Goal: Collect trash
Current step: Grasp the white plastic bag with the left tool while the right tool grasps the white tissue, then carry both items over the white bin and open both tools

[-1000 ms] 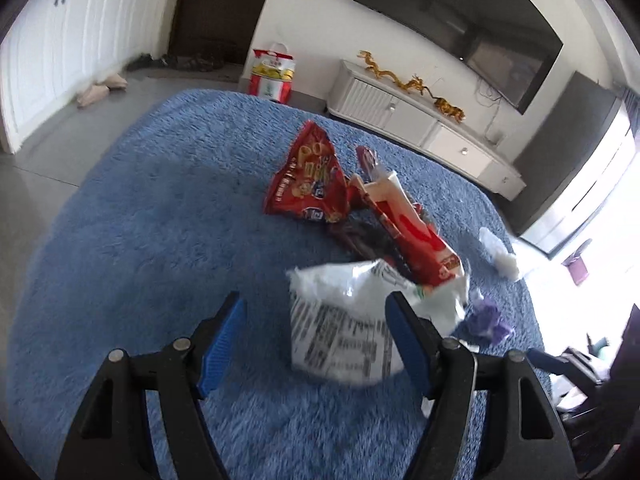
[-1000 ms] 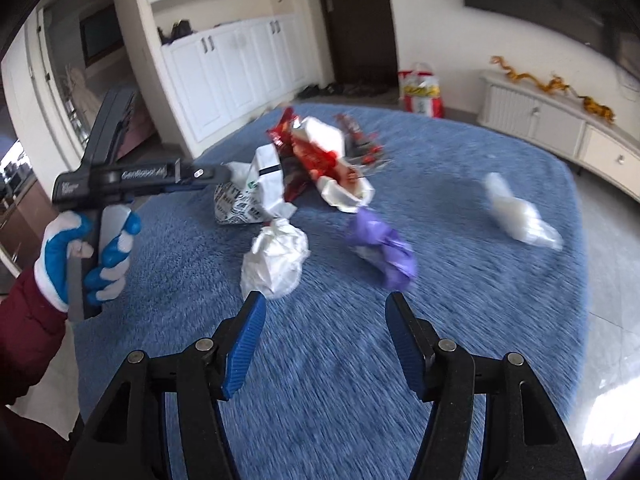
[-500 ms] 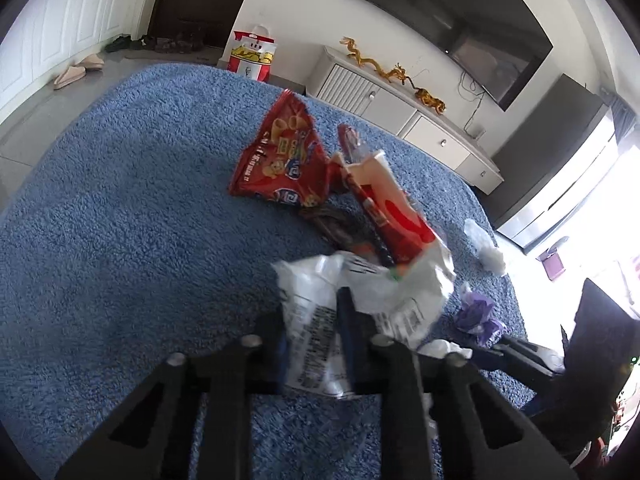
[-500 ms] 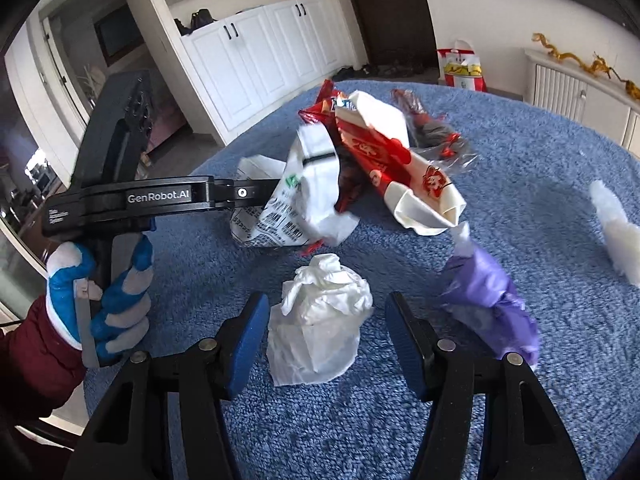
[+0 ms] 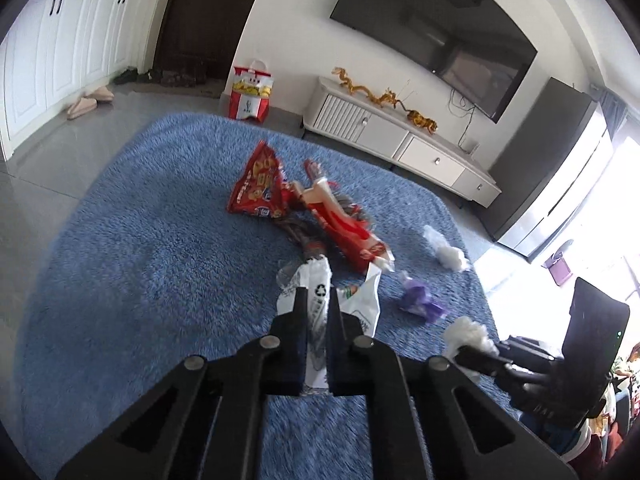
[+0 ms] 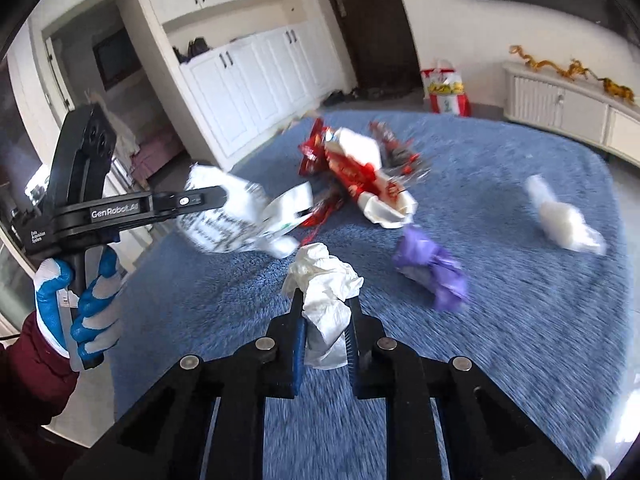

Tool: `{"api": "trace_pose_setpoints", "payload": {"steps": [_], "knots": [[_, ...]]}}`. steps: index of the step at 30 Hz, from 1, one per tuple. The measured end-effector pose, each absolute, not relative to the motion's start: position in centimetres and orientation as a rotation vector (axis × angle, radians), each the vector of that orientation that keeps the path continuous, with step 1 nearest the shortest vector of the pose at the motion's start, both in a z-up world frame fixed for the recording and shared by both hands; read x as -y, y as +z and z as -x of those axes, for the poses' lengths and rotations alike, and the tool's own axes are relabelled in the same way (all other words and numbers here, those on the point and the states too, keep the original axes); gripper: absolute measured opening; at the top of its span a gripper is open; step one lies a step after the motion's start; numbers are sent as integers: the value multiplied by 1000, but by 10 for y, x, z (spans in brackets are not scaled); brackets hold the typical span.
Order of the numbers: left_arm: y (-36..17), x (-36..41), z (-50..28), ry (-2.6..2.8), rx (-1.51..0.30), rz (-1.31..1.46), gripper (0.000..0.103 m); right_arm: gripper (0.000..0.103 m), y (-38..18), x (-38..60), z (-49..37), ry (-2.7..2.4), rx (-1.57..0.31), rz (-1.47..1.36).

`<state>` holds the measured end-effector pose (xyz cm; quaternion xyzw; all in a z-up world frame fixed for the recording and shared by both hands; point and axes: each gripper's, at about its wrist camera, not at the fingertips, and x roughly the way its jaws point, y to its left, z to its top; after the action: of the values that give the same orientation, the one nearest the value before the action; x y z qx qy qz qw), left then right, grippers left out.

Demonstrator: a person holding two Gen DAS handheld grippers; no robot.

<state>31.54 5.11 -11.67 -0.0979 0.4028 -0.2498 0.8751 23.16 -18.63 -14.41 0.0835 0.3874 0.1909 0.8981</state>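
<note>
My left gripper point(image 5: 318, 300) is shut on a white printed plastic wrapper point(image 5: 366, 304) and holds it above the blue rug point(image 5: 140, 280). In the right wrist view, that wrapper point(image 6: 240, 224) hangs from the left gripper point(image 6: 218, 200), which a gloved hand point(image 6: 80, 300) holds. My right gripper point(image 6: 324, 304) is closing, and its pads press on a crumpled white tissue point(image 6: 324, 276). On the rug lie a red snack bag point(image 5: 260, 192), a red-and-white wrapper point(image 5: 344, 228), a purple wrapper point(image 6: 436, 272) and a white wad point(image 6: 560, 220).
A white TV cabinet point(image 5: 400, 140) stands along the far wall under a wall-mounted screen. A red-and-yellow bag point(image 5: 250, 96) sits on the grey floor beyond the rug. White cupboards point(image 6: 248, 92) and a dark door point(image 5: 200, 20) line the left side.
My left gripper closed on the white wrapper and lifted it off the rug. My right gripper came over the crumpled tissue and closed on it.
</note>
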Motion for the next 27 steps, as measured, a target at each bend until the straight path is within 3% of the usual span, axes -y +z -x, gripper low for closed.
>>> {"api": "trace_pose_setpoints", "payload": {"steps": [16, 27], "knots": [[-49, -9, -227, -630, -721, 149, 4, 17, -102, 301, -86, 101, -645, -281], [-33, 122, -179, -850, -724, 9, 4, 17, -118, 389, -3, -129, -604, -354]]}}
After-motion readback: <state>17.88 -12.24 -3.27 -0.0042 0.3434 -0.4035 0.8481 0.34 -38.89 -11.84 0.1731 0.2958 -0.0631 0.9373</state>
